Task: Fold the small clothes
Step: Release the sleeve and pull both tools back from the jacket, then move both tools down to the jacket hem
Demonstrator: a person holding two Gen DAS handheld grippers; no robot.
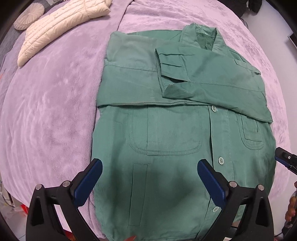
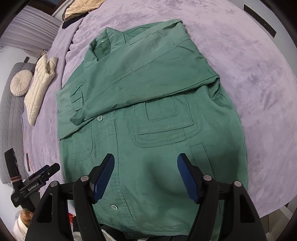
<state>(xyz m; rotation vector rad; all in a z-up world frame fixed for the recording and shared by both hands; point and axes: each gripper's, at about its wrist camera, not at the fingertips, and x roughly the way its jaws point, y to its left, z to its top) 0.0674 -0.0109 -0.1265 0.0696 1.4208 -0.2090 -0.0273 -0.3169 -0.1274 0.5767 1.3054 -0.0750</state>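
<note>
Left wrist view: the lilac blanket (image 1: 48, 111) is seen to fill most of the frame, with broad bare plush to the left of the green shirt (image 1: 176, 129). The shirt is laid face up near the blanket's near edge, collar away from the camera, both sleeves folded across the chest; the sleeve cuff (image 1: 167, 74) is noted on top near the middle. A cream quilted jacket (image 1: 61, 24) and a round cushion (image 1: 28, 16) are recorded at the far left, well apart from the shirt. The left gripper (image 1: 149, 178) is held over the shirt's lower hem region, jaws spread wide, nothing between the blue pads (image 1: 89, 183). Only a tip of the right gripper (image 1: 285, 159) is caught at the right edge.

Right wrist view: open blanket on the shirt's right side is shown here, which the other view hardly covers, along with a grey headboard (image 2: 11, 129) and a curtain (image 2: 33, 31) at left. The shirt's right chest pocket (image 2: 165, 118) is seen in full. The right gripper (image 2: 145, 178) is held above the lower front, jaws apart and empty. The left gripper's body is seen at lower left, with part of a hand (image 2: 26, 216) beneath it. The blanket's near edge is seen running below the hem at lower right.
</note>
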